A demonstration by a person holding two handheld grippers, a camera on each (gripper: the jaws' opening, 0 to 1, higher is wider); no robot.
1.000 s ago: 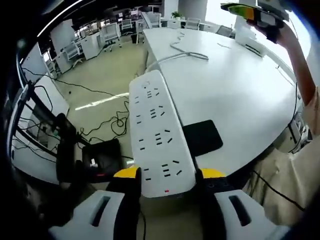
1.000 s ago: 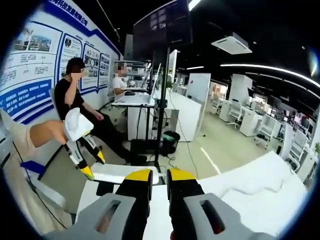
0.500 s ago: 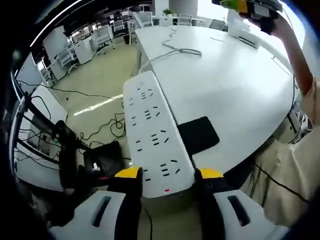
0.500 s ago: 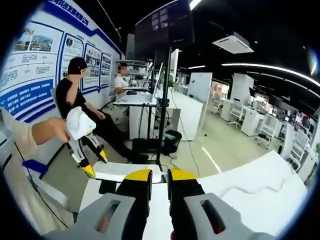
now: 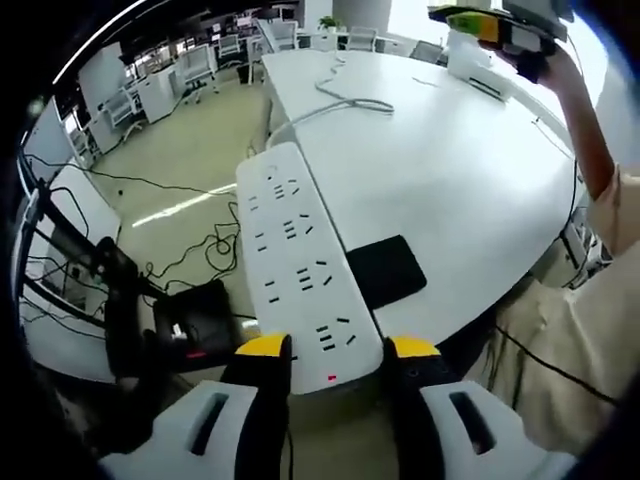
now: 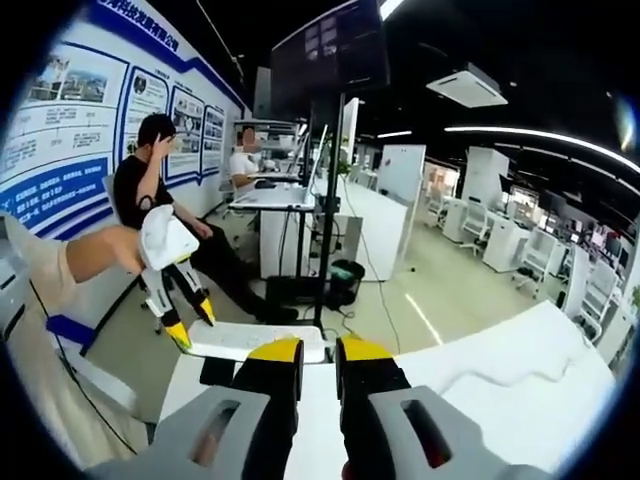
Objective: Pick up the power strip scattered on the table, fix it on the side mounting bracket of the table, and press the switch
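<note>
The power strip's (image 5: 300, 265) near end is hidden between the left gripper's (image 5: 335, 352) jaws; its cable (image 5: 340, 100) runs too thin to trace across the counter (image 5: 470, 180).

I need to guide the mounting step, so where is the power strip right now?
In the left gripper view the power strip is clamped at its near end in the left gripper, lying along the left edge of the white table, beside a black pad.

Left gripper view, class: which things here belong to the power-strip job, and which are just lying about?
Job: power strip, held by the left gripper; table; black bracket.
Lying about: white cable on the table; floor cables; office chairs.
</note>
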